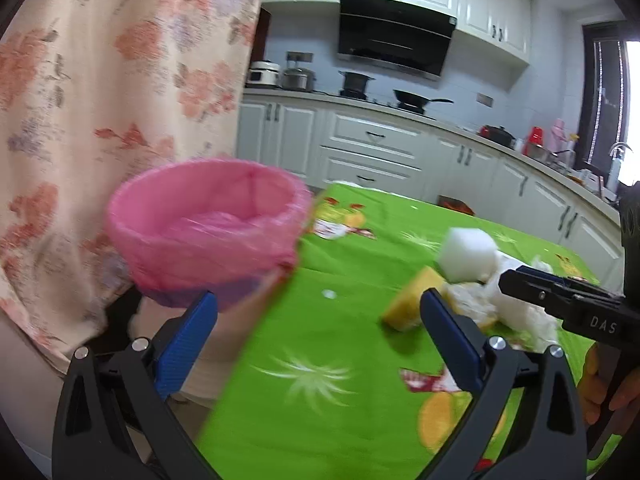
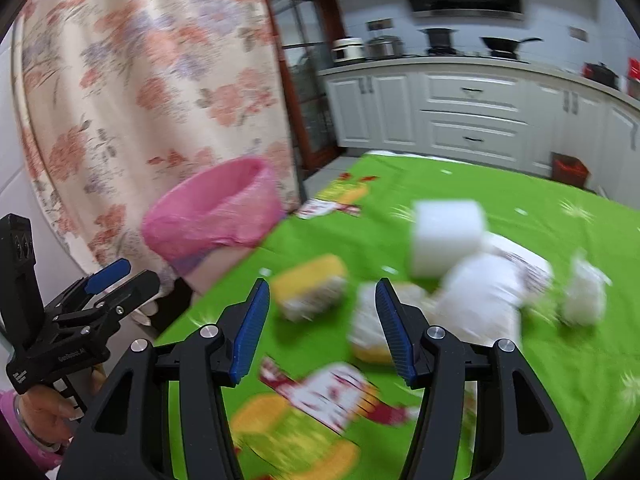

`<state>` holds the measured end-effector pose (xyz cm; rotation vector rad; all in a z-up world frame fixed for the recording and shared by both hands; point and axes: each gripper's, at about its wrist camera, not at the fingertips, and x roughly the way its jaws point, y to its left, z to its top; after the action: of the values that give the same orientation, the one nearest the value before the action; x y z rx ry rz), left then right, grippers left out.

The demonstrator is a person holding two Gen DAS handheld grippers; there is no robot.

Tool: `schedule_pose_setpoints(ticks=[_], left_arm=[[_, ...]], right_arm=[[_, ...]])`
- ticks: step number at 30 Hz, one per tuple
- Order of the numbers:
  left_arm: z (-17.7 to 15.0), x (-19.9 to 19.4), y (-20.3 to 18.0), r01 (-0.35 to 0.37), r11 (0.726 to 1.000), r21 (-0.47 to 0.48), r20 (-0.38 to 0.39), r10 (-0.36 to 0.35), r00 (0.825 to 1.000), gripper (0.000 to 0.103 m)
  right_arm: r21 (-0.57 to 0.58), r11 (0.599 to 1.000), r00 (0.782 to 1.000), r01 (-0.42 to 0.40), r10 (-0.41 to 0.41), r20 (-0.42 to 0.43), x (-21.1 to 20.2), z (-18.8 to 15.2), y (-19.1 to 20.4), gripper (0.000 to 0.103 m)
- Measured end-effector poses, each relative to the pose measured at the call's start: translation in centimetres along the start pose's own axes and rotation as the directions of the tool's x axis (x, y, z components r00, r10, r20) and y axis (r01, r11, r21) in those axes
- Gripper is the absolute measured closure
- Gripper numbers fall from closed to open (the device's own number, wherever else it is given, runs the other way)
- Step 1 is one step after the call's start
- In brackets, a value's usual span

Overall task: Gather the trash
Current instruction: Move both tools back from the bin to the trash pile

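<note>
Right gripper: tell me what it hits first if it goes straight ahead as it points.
Probably the yellow sponge on the green tablecloth; it lies just beyond the open right gripper, slightly left of centre. Blur leaves depth uncertain.

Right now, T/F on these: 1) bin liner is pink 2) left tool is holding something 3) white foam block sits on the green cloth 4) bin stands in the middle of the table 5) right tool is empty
1) True. The bin has a pink liner.
2) False. The left tool is wide open with nothing between its pads.
3) True. The white foam block rests on the green tablecloth, beside the crumpled white trash.
4) False. The bin stands off the table's left edge, by the floral curtain.
5) True. The right tool is open; the yellow sponge lies beyond it, ungripped.
</note>
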<state>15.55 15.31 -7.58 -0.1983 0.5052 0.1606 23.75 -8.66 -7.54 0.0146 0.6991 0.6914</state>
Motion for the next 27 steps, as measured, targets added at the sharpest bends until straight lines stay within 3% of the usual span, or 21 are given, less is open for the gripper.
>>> schedule_pose_setpoints(ticks=[4,12,20,27], left_arm=[[-0.7,0.2,-2.1,0.034,0.999,0.014,0.003,-0.034,0.999,0.005],[-1.3,2.4,-4.5,0.075,0.997,-0.008,-0.074,-0.075,0.994,0.005],[-0.9,5.5,-6.8,0.050,0.992,0.119,-0.112,-0.036,0.993,0.005],[-0.3,9.2,-7.9,0.033,0.992,0.123,-0.147,-0.015,0.989,0.008]], right_arm=[[0.060,0.997,0.999,0.050,-0.050,-0.001,-1.8,-1.6,-2.9,0.049],[0.144,0.984,0.994,0.107,-0.109,0.003,-3.8,-3.4,-7.0,0.049],[0.192,0.972,0.991,0.134,-0.137,0.003,-4.2,-4.1,-9.1,0.048],[0.221,0.964,0.988,0.148,-0.151,-0.001,-4.6,-4.7,-10.5,0.048]])
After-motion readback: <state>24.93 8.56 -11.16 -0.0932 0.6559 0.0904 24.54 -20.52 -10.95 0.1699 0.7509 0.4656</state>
